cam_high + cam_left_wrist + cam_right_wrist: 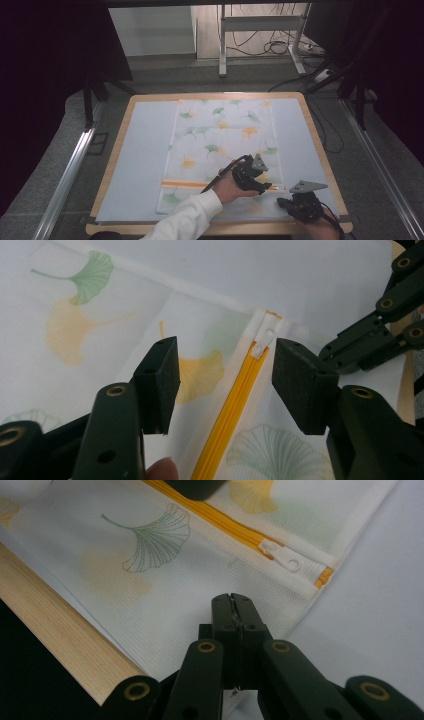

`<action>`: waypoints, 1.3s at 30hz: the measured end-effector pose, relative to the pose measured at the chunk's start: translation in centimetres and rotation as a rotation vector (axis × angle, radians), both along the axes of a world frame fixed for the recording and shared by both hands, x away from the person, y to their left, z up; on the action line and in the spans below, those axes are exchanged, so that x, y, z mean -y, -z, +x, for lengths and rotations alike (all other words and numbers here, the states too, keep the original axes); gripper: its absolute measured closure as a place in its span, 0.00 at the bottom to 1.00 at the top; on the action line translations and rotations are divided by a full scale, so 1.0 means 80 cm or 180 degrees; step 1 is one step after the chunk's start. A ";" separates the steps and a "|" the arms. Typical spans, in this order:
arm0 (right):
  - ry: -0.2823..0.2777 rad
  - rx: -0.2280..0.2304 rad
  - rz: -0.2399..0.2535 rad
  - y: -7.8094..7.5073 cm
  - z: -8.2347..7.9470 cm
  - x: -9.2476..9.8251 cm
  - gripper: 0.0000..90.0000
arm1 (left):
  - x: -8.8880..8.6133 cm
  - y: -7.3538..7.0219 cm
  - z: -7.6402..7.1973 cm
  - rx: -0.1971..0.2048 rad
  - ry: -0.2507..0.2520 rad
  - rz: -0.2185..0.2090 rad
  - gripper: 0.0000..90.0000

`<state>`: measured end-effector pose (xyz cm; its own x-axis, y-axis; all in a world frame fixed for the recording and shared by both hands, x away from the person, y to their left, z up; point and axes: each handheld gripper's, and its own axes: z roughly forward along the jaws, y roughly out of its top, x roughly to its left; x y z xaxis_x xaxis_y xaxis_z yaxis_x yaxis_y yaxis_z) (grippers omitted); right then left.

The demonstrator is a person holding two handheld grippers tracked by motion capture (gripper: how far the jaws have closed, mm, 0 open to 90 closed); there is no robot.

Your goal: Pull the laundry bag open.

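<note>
A white mesh bag [220, 145] printed with green and orange ginkgo leaves lies flat on the mat. Its orange zipper [185, 184] runs across the near end. My left gripper [267, 189] stands open over the zipper's right end. In the left gripper view its jaws [225, 380] straddle the orange zipper [235, 405], and the white pull tab [263, 340] lies just ahead, untouched. My right gripper [282, 202] is at the bag's near right corner. In the right gripper view its jaws [232, 605] are pressed together on the bag's fabric, near the pull tab [285, 559].
A pale blue mat [145, 150] covers the wooden table [320, 150]. The table's near wooden edge [60, 630] runs close beside my right gripper. A white-sleeved arm [185, 220] comes in from the bottom. Cables and a metal stand [260, 40] lie on the floor beyond.
</note>
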<state>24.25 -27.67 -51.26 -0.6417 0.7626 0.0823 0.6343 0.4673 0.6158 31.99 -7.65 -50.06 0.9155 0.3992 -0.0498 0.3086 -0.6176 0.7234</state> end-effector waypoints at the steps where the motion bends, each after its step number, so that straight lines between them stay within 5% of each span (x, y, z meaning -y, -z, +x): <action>1: -0.0003 0.0000 0.0002 0.000 0.000 0.000 0.99 | 0.003 0.001 0.001 0.0007 0.0028 0.0021 0.50; 10: -0.0015 -0.0015 0.0025 0.000 0.001 0.000 0.99 | 0.029 0.010 0.004 0.0030 0.0167 0.0079 0.55; 32: -0.0049 -0.0030 0.0036 0.001 0.001 0.001 0.99 | 0.053 0.024 0.004 0.0009 0.0346 0.0214 0.66; 39: -0.0044 -0.0041 0.0043 0.001 0.001 0.000 0.99 | 0.054 0.024 0.010 -0.0117 0.0371 0.0173 0.77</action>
<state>24.35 -27.70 -51.33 -0.6509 0.7524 0.1009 0.6358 0.4677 0.6140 32.77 -11.94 -51.95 0.9538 0.2932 -0.0653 0.2581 -0.6888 0.6775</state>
